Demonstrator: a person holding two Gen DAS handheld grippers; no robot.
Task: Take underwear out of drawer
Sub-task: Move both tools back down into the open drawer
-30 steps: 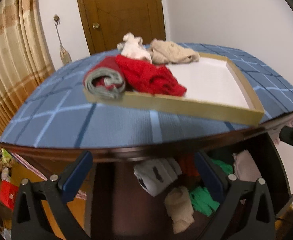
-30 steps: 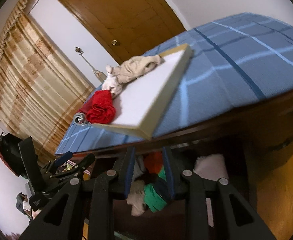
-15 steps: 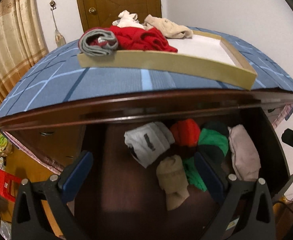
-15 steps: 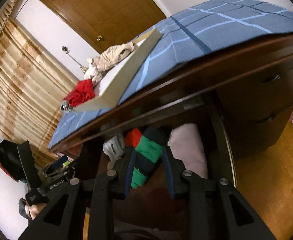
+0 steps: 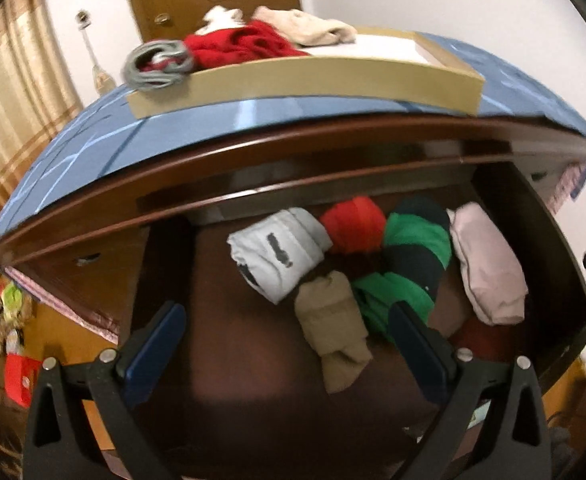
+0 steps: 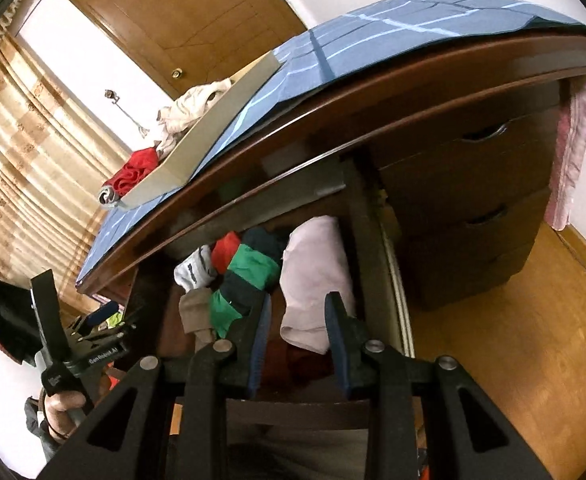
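Observation:
The open drawer [image 5: 549, 248] holds rolled underwear: a white-grey piece [image 5: 281, 252], a red one [image 5: 353, 230], a green-and-navy one [image 5: 413, 256], a pink one [image 5: 489, 268] and a beige one [image 5: 333, 324]. My left gripper [image 5: 285, 328] hangs open and wide above the drawer's left half, with the beige roll below its right finger. My right gripper [image 6: 299, 308] stands open with a narrow gap, just over the pink roll [image 6: 317, 280], which shows between its fingers without being pinched. On the dresser top, a tan tray [image 5: 333, 80] carries red, beige, white and grey pieces.
A blue checked cloth [image 5: 93, 148] covers the dresser top. Closed drawers [image 6: 473, 168] stand right of the open one, and a pink cloth [image 6: 573, 152] hangs at the dresser's right end. Wooden floor [image 6: 513, 340] lies right. A hand [image 6: 63, 402] holds the left gripper's handle.
Both grippers have sunk from the level of the dresser top toward the open drawer, so its rolled pieces now fill the views. Neither gripper's jaw gap has changed.

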